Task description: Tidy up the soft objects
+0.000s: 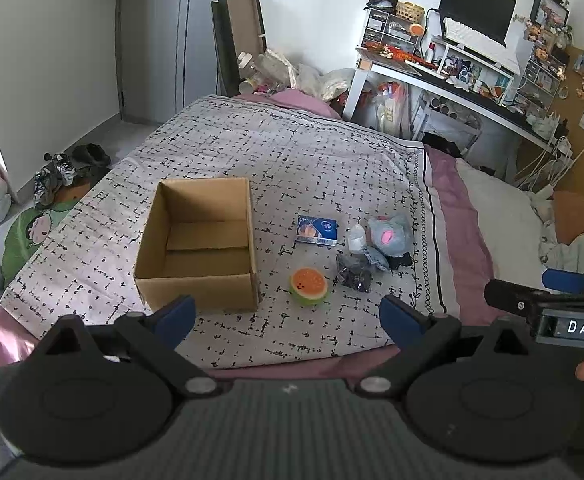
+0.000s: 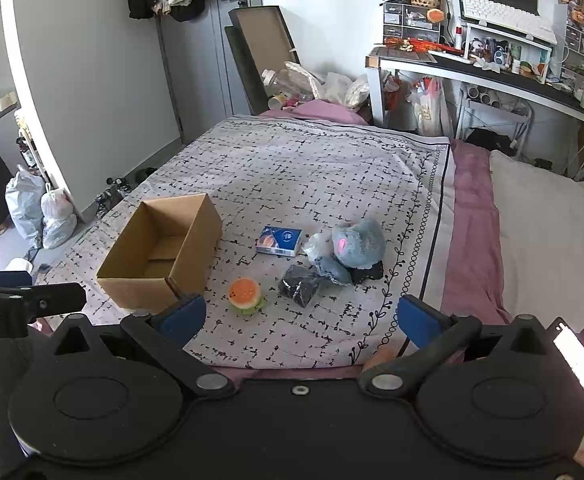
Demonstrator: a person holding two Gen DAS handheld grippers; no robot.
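Observation:
An open, empty cardboard box (image 1: 195,248) (image 2: 159,248) sits on the patterned blanket (image 1: 292,160) (image 2: 292,168). To its right lie an orange burger-shaped soft toy (image 1: 308,286) (image 2: 245,294), a blue packet (image 1: 316,230) (image 2: 279,241), a dark bagged item (image 1: 355,273) (image 2: 300,285), and a blue-grey plush (image 1: 390,234) (image 2: 358,243) on other small soft items. My left gripper (image 1: 287,320) and right gripper (image 2: 302,318) are both open and empty, held above the blanket's near edge. The right gripper's side shows in the left wrist view (image 1: 552,304).
A pink sheet (image 2: 472,216) and a white pillow (image 2: 544,240) lie right of the blanket. A cluttered desk (image 1: 452,80) with a monitor stands at the back right. Shoes and bags (image 1: 51,176) lie on the floor at left.

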